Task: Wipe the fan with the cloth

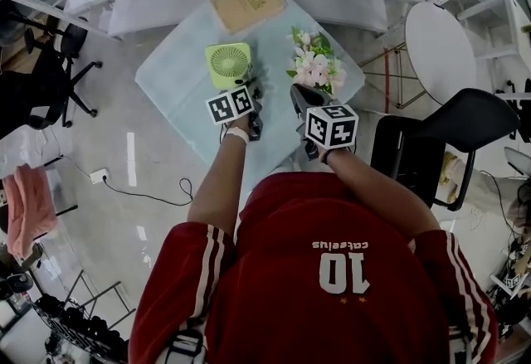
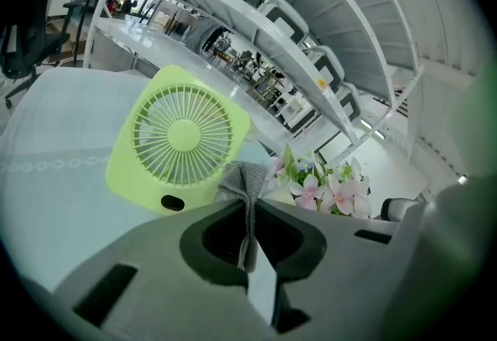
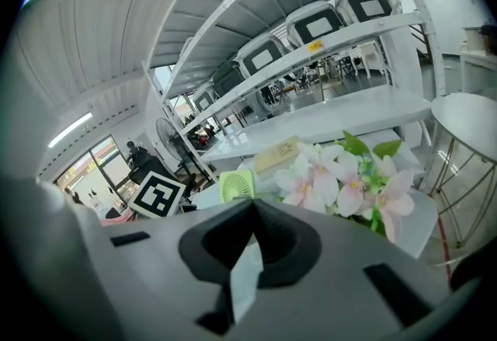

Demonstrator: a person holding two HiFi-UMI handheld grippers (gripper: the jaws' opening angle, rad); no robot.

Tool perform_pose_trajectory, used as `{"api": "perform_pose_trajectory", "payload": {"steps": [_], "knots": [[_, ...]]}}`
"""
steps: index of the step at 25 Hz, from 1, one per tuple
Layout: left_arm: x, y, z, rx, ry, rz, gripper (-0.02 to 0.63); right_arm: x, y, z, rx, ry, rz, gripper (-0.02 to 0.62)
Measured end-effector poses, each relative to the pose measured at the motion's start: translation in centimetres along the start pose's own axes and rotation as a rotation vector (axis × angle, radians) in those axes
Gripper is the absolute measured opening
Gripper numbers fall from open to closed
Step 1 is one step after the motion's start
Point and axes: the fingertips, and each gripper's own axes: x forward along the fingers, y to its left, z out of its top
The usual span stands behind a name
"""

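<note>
A small lime-green square fan (image 1: pixel 228 64) stands on the pale-covered table (image 1: pixel 174 80); in the left gripper view the fan (image 2: pixel 178 141) faces me, just beyond the jaws. My left gripper (image 2: pixel 247 193) is shut on a grey cloth (image 2: pixel 244 179), whose free end sticks up next to the fan's lower right corner. From above, the left gripper (image 1: pixel 250 91) sits just right of the fan. My right gripper (image 3: pixel 252 206) is shut with nothing in it, and hangs at the front of the flowers (image 3: pixel 342 176); from above, the right gripper (image 1: pixel 302 94) is below them.
A bunch of pink and white flowers (image 1: pixel 315 62) stands right of the fan. A tan flat box (image 1: pixel 247 4) lies at the table's far side. A black chair (image 1: pixel 452 138) and a round white table (image 1: pixel 440 47) stand to the right. White shelving lies beyond.
</note>
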Motion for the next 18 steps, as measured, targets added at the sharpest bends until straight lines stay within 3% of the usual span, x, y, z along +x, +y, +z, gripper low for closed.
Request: {"api": "perform_pose_trajectory", "payload": {"steps": [18], "knots": [[-7.0, -0.5, -5.3, 0.145, 0.023, -0.013, 0.023, -1.7, 4.3, -2.0, -0.058, -0.002, 0.036, 0.002]]}}
